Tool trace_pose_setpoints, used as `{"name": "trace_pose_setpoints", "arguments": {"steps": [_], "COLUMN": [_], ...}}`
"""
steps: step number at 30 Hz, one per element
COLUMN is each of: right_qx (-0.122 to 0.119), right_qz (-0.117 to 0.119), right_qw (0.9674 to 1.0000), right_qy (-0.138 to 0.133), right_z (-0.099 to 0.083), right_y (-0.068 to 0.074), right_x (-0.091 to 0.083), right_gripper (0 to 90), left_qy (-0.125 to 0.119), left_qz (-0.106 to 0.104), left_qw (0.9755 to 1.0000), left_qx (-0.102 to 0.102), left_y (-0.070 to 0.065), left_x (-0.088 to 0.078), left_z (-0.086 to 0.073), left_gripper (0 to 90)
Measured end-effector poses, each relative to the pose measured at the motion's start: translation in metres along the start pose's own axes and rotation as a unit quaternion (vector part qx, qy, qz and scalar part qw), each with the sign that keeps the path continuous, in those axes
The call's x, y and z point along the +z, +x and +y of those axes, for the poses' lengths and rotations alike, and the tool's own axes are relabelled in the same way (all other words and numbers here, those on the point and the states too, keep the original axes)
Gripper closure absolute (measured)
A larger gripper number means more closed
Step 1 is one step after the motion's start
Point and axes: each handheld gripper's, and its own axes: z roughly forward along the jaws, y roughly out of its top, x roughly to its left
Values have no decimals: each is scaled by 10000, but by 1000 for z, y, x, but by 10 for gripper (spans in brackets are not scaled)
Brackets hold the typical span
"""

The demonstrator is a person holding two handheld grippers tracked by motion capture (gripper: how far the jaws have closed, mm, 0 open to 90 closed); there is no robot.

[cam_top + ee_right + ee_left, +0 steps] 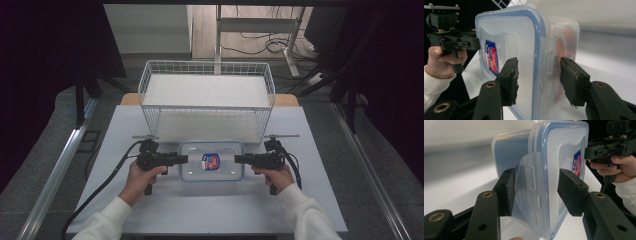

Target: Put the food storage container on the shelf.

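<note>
A clear plastic container (pixel 197 150) with a blue-rimmed lid and a red-and-blue label (pixel 211 161) sits level just in front of the wire basket. My left gripper (pixel 184 159) is shut on its left end; in the left gripper view the pads (pixel 505 192) clamp the lid and base beside a side latch (pixel 531 177). My right gripper (pixel 238 159) is shut on the container's right end (pixel 541 37), one pad on the lid (pixel 511 80) and the other under the base. Whether the container touches the table I cannot tell.
A white wire basket (pixel 205 122) stands on the white table (pixel 225 210) directly behind the container, its front wall close to both grippers. Black cables trail from the grippers toward the table's near edge. Dark floor and metal rails flank the table.
</note>
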Motion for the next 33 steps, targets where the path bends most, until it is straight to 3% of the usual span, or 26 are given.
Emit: {"name": "trace_pose_setpoints", "arguments": {"steps": [8, 15, 19, 24, 28, 33], "right_qx": [76, -52, -66, 30, 78, 240], "right_qz": [17, -27, -59, -109, -111, -239], "right_qw": [10000, 9999, 9999, 9999, 9997, 9988], "right_qy": [-49, -101, -111, -127, -202, -365], "right_z": [15, 39, 46, 46, 46, 46], "right_y": [-13, -23, -30, -40, -42, -43], "right_x": [14, 26, 35, 42, 43, 48], "right_gripper": [494, 493, 487, 480, 477, 449], "left_qy": [24, -118, -134, -168, -202, -304], "left_qz": [-12, -20, 18, 16, -23, 76], "left_qw": [10000, 9999, 9999, 9997, 9996, 9989], "left_qx": [12, 52, -54, -160, -206, -338], "left_y": [18, 38, 46, 52, 57, 58], "left_x": [6, 11, 16, 23, 25, 28], "left_z": [18, 32, 34, 33, 34, 34], "left_gripper": [498, 498, 497, 496, 496, 485]}}
